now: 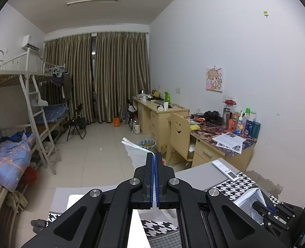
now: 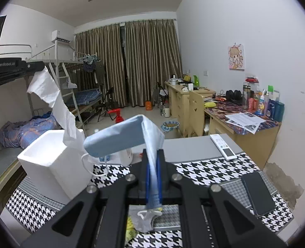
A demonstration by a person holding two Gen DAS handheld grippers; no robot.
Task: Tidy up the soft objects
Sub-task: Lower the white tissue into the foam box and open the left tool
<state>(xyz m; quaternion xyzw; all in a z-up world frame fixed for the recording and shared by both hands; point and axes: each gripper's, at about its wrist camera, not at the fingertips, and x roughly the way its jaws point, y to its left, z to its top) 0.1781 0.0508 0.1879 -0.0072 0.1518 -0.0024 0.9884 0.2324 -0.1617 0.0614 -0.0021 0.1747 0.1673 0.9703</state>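
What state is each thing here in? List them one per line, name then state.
left gripper: jaws shut on white tissue, held up in the air
white tissue: hanging crumpled from the left gripper
right gripper: jaws shut on blue face mask
blue face mask: lifted, folded over, ear loop dangling
white foam box: open-topped, upright on the table
phone: lying flat, screen dark

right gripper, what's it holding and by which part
The right gripper is shut on a blue face mask, pinching it at one end; the rest arches up and droops left, ear loop dangling.

1 face mask [image 2: 119, 136], 1 tissue [image 2: 49, 91], 1 foam box [image 2: 49, 165], 1 remote [image 2: 222, 146], 1 phone [image 2: 258, 192].
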